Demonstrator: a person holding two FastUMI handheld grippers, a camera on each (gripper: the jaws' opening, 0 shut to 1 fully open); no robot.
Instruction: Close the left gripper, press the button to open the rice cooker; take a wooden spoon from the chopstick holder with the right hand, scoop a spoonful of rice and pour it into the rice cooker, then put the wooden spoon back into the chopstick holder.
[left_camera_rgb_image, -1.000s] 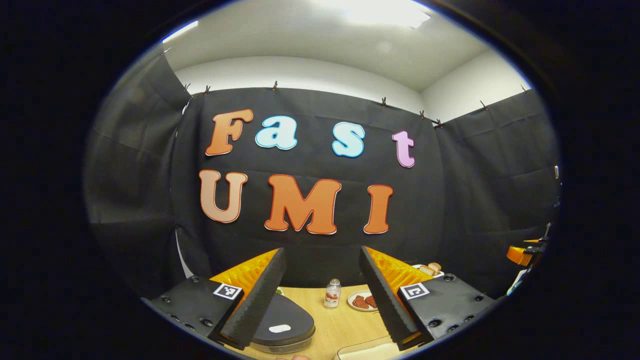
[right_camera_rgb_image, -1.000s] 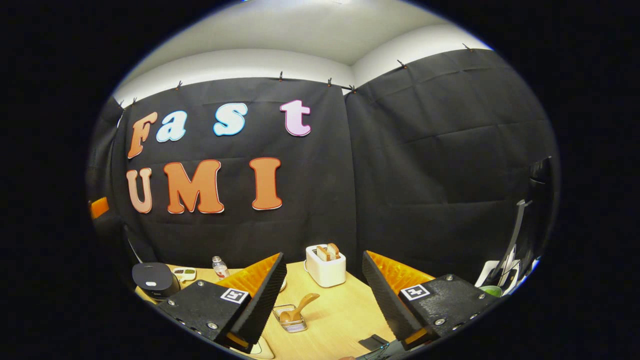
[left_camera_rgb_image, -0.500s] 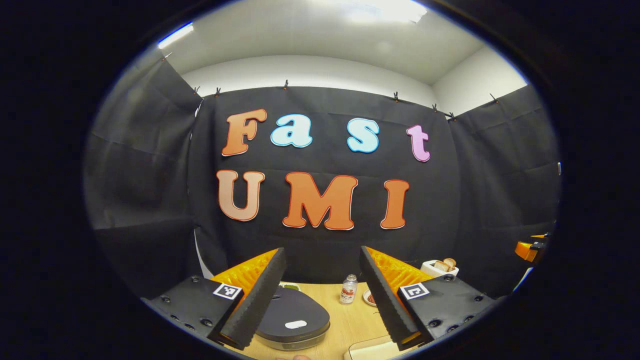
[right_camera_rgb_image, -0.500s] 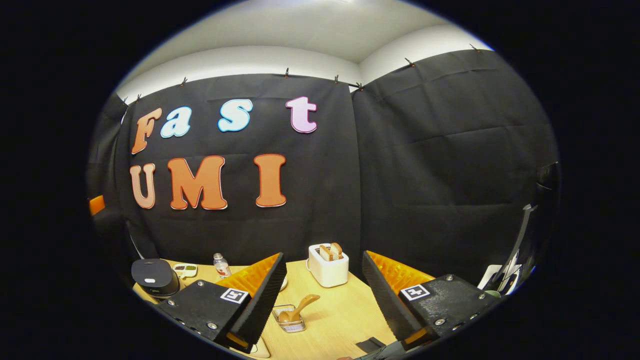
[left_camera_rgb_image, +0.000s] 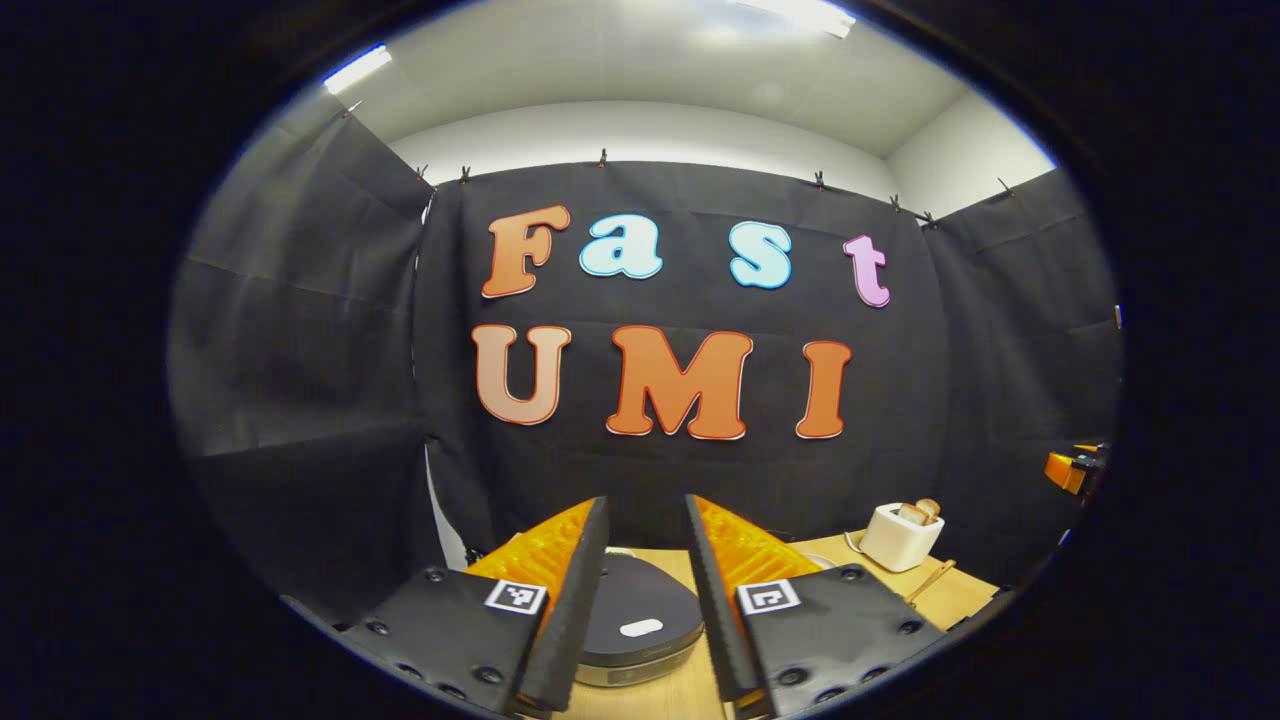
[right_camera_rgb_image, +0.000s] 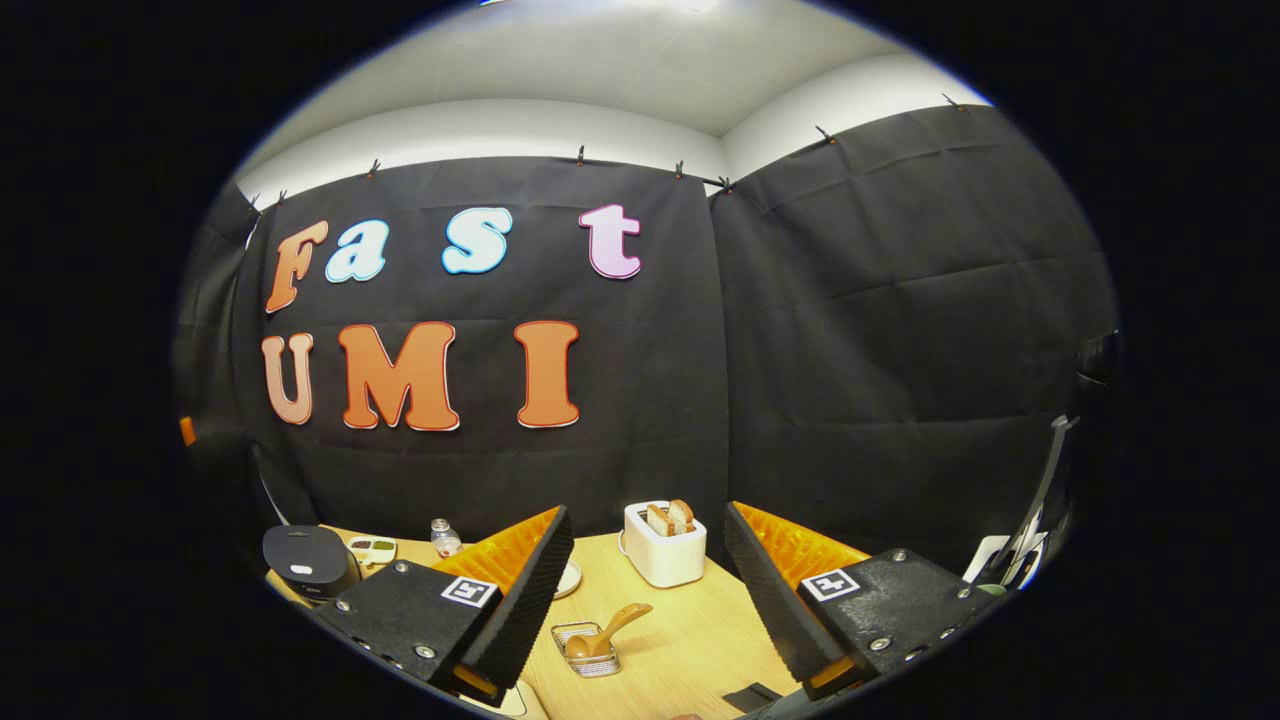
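Note:
The black rice cooker (left_camera_rgb_image: 640, 620) stands shut on the wooden table, its white button (left_camera_rgb_image: 641, 628) showing in the narrow gap between my left gripper's (left_camera_rgb_image: 645, 505) fingers. That gripper hovers just above and before the lid, jaws partly drawn in, holding nothing. In the right gripper view the cooker (right_camera_rgb_image: 308, 560) sits far left. A wooden spoon (right_camera_rgb_image: 612, 628) leans in a small wire holder (right_camera_rgb_image: 588, 640) at mid-table. My right gripper (right_camera_rgb_image: 647, 518) hangs open above the near table, short of the spoon.
A white toaster (right_camera_rgb_image: 664, 540) with bread slices stands at the back by the wall, seen too in the left gripper view as the toaster (left_camera_rgb_image: 900, 535). A small bottle (right_camera_rgb_image: 440, 537), a divided dish (right_camera_rgb_image: 372, 548) and a plate (right_camera_rgb_image: 567, 578) lie between cooker and toaster.
My left gripper's jaws have narrowed by about half, and it has swung so the cooker lies centred between its fingers. The right gripper has barely shifted and stays open.

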